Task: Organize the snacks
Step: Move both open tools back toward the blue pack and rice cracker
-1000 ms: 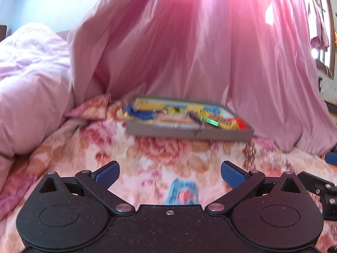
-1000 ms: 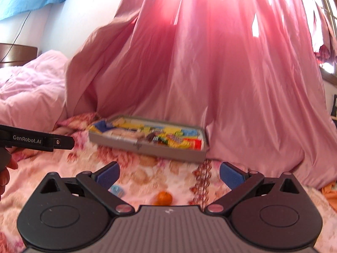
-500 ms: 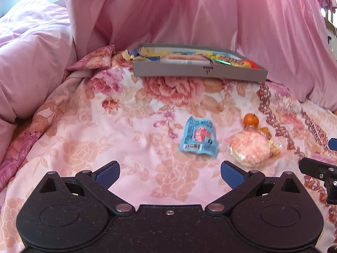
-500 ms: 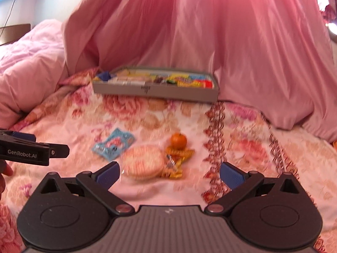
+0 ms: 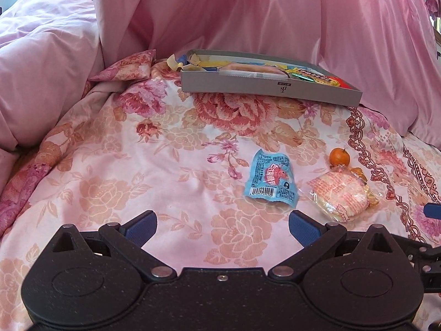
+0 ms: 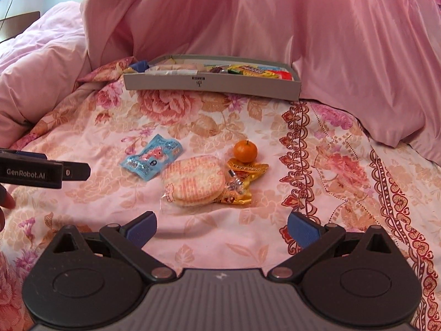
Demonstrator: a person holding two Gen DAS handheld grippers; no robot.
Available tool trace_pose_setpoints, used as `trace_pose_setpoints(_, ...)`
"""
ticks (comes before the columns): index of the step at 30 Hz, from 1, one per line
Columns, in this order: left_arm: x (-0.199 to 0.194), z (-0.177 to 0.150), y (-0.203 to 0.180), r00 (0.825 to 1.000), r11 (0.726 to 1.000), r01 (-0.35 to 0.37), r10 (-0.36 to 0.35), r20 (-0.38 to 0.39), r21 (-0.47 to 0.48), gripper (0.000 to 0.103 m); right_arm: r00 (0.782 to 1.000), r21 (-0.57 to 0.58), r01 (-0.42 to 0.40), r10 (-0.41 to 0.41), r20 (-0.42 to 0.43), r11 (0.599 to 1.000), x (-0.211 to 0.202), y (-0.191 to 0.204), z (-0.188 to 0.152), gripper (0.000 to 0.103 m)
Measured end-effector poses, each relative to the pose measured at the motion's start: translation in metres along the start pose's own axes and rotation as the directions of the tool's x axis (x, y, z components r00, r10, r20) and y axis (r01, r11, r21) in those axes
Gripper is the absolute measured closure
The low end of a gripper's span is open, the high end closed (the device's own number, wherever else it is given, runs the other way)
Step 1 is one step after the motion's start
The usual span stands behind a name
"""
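Hovering low over the floral pink bedspread (image 6: 330, 143), the right gripper (image 6: 222, 227) and left gripper (image 5: 223, 227) both gape, holding nothing, apparently lined up to choose a snack. A blue foil packet (image 6: 151, 162), round plastic-wrapped rice cracker (image 6: 194, 182), gold wrapped candy (image 6: 242, 182) and small orange mandarin (image 6: 245, 151) cluster mid-bedspread, well apart from the shallow grey cardboard tray (image 6: 212, 84) near its far edge, already holding sorted snacks.
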State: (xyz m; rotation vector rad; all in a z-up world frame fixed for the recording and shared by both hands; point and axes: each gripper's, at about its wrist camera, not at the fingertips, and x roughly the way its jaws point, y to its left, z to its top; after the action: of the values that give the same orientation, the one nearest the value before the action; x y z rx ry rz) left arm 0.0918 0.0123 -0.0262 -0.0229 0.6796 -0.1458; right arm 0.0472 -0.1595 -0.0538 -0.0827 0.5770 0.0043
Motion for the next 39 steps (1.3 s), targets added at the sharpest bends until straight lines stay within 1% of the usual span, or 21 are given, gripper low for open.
trace_pose_setpoints(4,0.006,0.002,0.001,1.000,1.000,0.001,-0.001,0.015,0.008,0.002,1.000,-0.014,-0.006,0.006,-0.007,1.000,0.009,0.002,0.000,0.000)
trace_pose_setpoints(6,0.011,0.003,0.001,1.000,1.000,0.004,-0.005,0.018,0.013,0.002,1.000,-0.012,-0.013,0.013,0.003,1.000,0.011,0.002,0.002,0.000)
trace_pose_setpoints(10,0.020,0.006,0.006,1.000,1.000,-0.013,0.012,0.020,0.018,0.002,0.999,-0.017,-0.031,0.031,0.017,0.999,0.019,0.001,0.007,0.000)
trace_pose_setpoints(13,0.022,0.008,0.012,0.999,1.000,-0.022,0.022,0.031,0.003,0.002,0.999,-0.042,-0.034,0.034,0.018,0.999,0.027,0.003,0.012,0.000)
trace_pose_setpoints(16,0.026,0.011,0.017,0.999,1.000,-0.015,0.016,0.033,-0.017,0.002,0.999,-0.066,-0.047,0.048,0.018,0.997,0.037,0.004,0.019,0.000)
trace_pose_setpoints(18,0.029,0.013,0.020,0.999,1.000,-0.010,0.010,0.036,-0.014,0.002,0.998,-0.083,-0.067,0.068,0.011,0.994,0.046,0.005,0.025,0.000)
trace_pose_setpoints(21,0.033,0.016,0.024,0.999,1.000,-0.019,0.019,0.038,-0.018,0.002,0.992,-0.089,-0.123,0.122,-0.017,0.988,0.061,0.005,0.034,0.000)
trace_pose_setpoints(26,0.037,0.017,0.034,0.999,0.998,-0.018,0.020,0.028,-0.067,0.002,0.988,-0.113,-0.150,0.143,-0.062,0.982,0.084,0.004,0.042,0.000)
trace_pose_setpoints(29,0.039,0.017,0.036,1.000,0.997,-0.013,0.014,0.019,-0.079,0.002,0.982,-0.123,-0.186,0.179,-0.062,0.975,0.091,0.007,0.044,0.000)
trace_pose_setpoints(35,0.037,0.017,0.034,0.999,0.997,0.004,-0.001,0.032,-0.076,0.002,0.984,-0.198,-0.177,0.167,-0.068,0.964,0.098,0.027,0.044,0.000)
trace_pose_setpoints(37,0.036,0.017,0.034,0.999,0.997,0.008,-0.006,0.037,-0.076,0.002,0.988,-0.203,-0.153,0.142,-0.066,0.967,0.098,0.030,0.041,0.000)
trace_pose_setpoints(39,0.035,0.018,0.034,0.999,0.997,0.012,-0.009,0.043,-0.076,0.002,0.990,-0.184,-0.141,0.133,-0.056,0.973,0.096,0.029,0.038,0.001)
